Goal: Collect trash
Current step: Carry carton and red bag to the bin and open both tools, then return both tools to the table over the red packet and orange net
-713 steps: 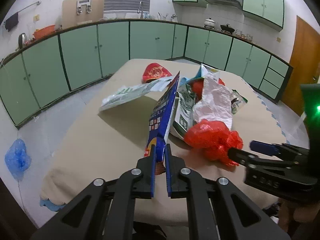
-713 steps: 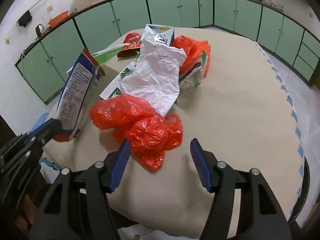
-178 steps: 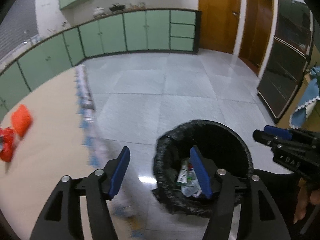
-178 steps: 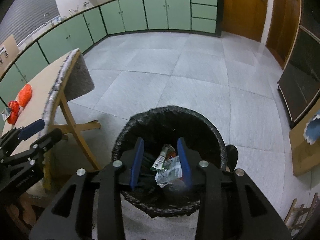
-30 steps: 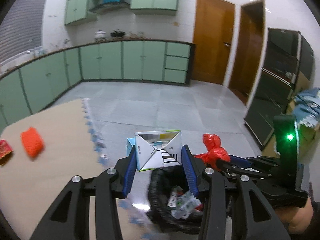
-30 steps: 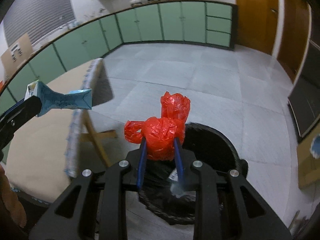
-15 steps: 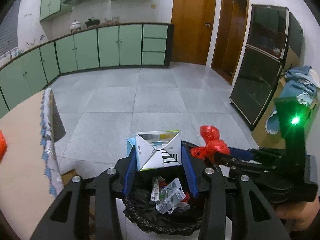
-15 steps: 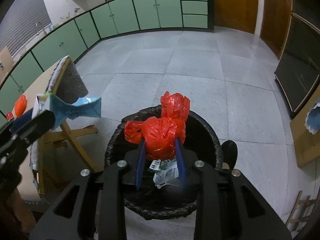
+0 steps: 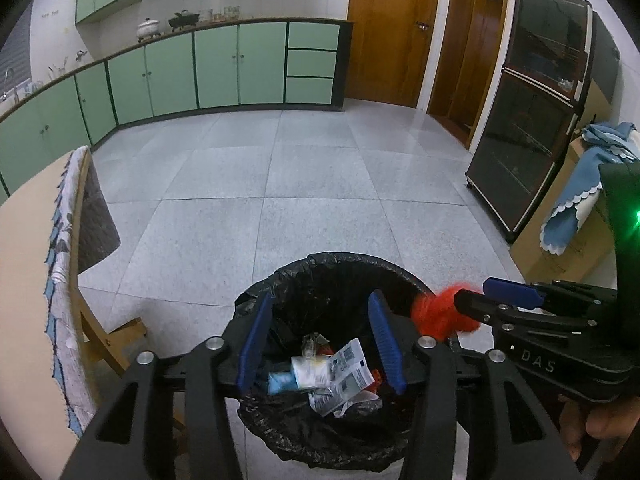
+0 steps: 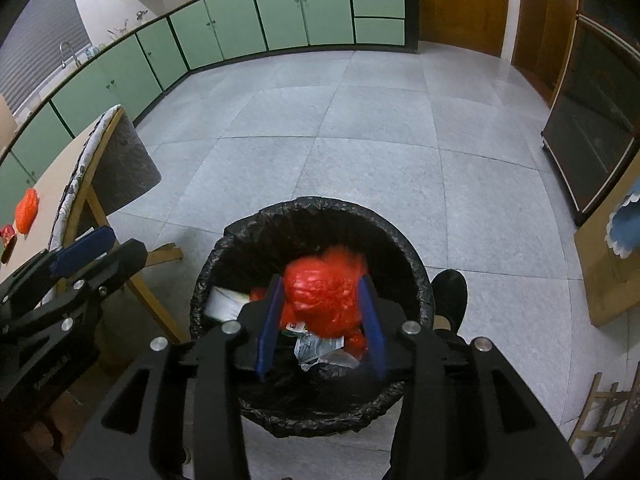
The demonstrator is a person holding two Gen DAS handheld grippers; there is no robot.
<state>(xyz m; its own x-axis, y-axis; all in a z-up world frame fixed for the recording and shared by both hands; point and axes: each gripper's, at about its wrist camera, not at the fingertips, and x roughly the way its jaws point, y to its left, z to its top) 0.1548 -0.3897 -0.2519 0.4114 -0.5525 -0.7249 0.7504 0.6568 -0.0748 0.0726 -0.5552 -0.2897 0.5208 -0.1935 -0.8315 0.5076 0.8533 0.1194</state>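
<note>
Grey floor tiles (image 9: pixel 312 168) fill the left wrist view, ringed by green cabinets (image 9: pixel 224 72), a wooden door (image 9: pixel 388 36) and a dark glass-fronted cabinet (image 9: pixel 536 120). At the left edge stands a cloth-covered table (image 9: pixel 32 240) on wooden legs. Below the left gripper (image 9: pixel 318 344) sits a black-lined trash bin (image 9: pixel 336 268) holding crumpled wrappers (image 9: pixel 340 376) and a carton (image 9: pixel 296 376), blurred, lying among them. The left jaws have just been opening; they stand spread with nothing between them. To the right, the right gripper (image 9: pixel 472 304) reaches over the bin's rim with a red plastic bag (image 9: pixel 436 312) at its tips.

Seen from the right wrist, the same tiled floor and cabinets (image 10: pixel 280 12) curve around the bin (image 10: pixel 312 220). The red bag (image 10: pixel 324 292) is a rounded, blurred bundle with no clear long axis, between the blue pads over the bin's mouth, above papers (image 10: pixel 320 348) and the carton (image 10: pixel 224 300). The right gripper's (image 10: pixel 322 320) jaws have just been opening, and the blur hides whether the pads touch the bag. The left gripper (image 10: pixel 92 248) shows at the left, beside the table (image 10: pixel 52 184), where a small orange piece (image 10: pixel 27 208) lies. A dark shoe (image 10: pixel 450 292) stands just beside the bin.
</note>
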